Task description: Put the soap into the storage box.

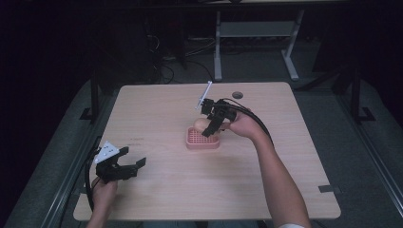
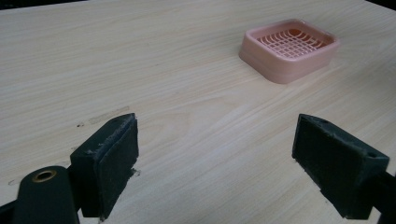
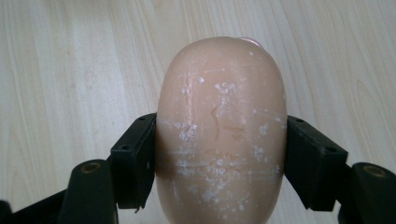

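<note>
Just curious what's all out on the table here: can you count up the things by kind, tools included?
Handheld tools: 2, the left tool open over the table, the right tool shut on the soap.
Pink soap dish: 1
Beige bar of soap: 1
Total: 4

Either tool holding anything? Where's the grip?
Right tool clamps the soap across its middle. Left tool is open, holding nothing.

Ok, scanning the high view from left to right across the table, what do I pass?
Left claw, open and low over the table → pink soap dish → right claw, shut on the bar of soap just above the dish.
</note>
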`<state>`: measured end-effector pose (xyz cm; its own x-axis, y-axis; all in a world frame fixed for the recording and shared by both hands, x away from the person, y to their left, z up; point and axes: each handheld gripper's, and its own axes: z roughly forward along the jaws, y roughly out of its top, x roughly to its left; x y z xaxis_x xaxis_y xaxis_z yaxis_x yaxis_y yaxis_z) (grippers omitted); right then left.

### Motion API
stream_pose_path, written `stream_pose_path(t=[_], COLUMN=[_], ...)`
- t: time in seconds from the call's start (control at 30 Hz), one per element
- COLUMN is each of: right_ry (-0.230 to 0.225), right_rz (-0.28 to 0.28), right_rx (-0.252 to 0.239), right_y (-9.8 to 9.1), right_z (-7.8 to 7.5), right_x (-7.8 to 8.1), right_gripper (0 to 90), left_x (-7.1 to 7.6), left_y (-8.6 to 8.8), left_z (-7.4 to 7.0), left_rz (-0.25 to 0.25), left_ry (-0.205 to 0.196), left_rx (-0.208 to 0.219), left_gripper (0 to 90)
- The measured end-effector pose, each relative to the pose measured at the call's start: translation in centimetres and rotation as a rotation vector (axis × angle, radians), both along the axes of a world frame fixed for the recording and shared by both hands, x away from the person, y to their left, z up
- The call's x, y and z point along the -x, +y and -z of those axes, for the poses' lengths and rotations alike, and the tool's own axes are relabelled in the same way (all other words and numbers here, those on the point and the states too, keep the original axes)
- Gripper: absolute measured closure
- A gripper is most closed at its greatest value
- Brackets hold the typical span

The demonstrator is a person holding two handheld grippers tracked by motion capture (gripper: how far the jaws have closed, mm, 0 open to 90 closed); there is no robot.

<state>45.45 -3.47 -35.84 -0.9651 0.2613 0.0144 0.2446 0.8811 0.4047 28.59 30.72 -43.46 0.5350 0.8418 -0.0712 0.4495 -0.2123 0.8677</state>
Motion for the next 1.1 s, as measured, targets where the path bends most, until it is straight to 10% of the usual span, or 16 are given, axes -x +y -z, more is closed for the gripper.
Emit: stream_pose_path(t=[1.1], right_ry=[0.054], right_rz=[0.005], right_rx=[0.024], right_y=[1.1], right_z=[3.8], right_x=[-2.3], right_gripper=[31.7], left_x=[0.0], left_y=[0.1], left_z=[0.0], left_rz=[-0.002], left_ry=[0.001], left_rx=[0.005], left_gripper=[14.2])
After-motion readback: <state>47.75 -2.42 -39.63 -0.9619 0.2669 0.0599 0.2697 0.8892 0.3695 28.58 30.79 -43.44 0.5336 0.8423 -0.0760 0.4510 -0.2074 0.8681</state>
